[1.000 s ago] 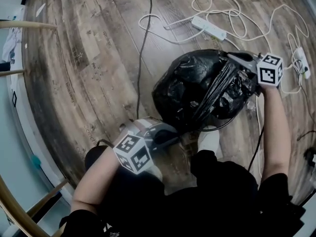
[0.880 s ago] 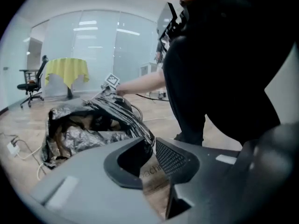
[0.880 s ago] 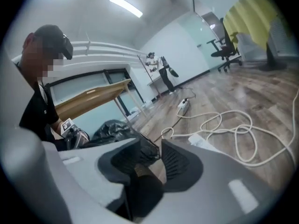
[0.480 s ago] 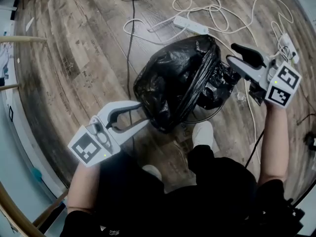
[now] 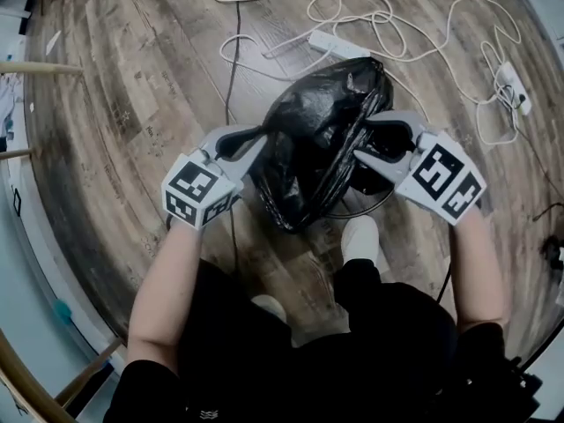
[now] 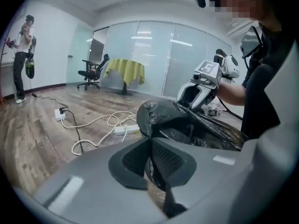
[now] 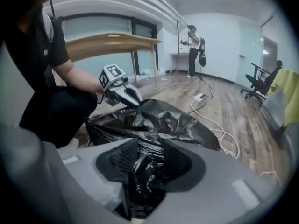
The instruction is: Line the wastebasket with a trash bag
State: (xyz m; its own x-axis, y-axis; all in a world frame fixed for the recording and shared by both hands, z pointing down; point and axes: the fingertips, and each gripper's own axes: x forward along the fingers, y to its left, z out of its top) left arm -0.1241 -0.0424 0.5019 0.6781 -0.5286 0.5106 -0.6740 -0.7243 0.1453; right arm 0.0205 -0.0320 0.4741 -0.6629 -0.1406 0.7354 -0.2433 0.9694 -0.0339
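Observation:
A black trash bag (image 5: 322, 135) stands puffed up on the wood floor in front of my knees; whatever is under it is hidden. My left gripper (image 5: 256, 144) is at the bag's left side. Its jaws have just been closing, and in the left gripper view (image 6: 150, 143) the pads pinch a fold of black film. My right gripper (image 5: 365, 139) is at the bag's right side. Its jaws stand apart, and in the right gripper view (image 7: 149, 149) bunched bag film (image 7: 161, 118) lies between the pads. Each gripper shows in the other's view across the bag.
A white power strip (image 5: 339, 45) and looping white cables (image 5: 397, 11) lie just beyond the bag, and a black cable (image 5: 234, 33) runs to its left. A white shoe (image 5: 361, 238) rests beside the bag. Another person (image 6: 21, 55), an office chair (image 6: 96, 70) and a wooden table (image 7: 112, 41) stand farther off.
Both grippers held the bag stretched wide apart, then let go and swung outward with jaws open. They have come back in to the bag's two sides, and the left jaws have narrowed onto the film.

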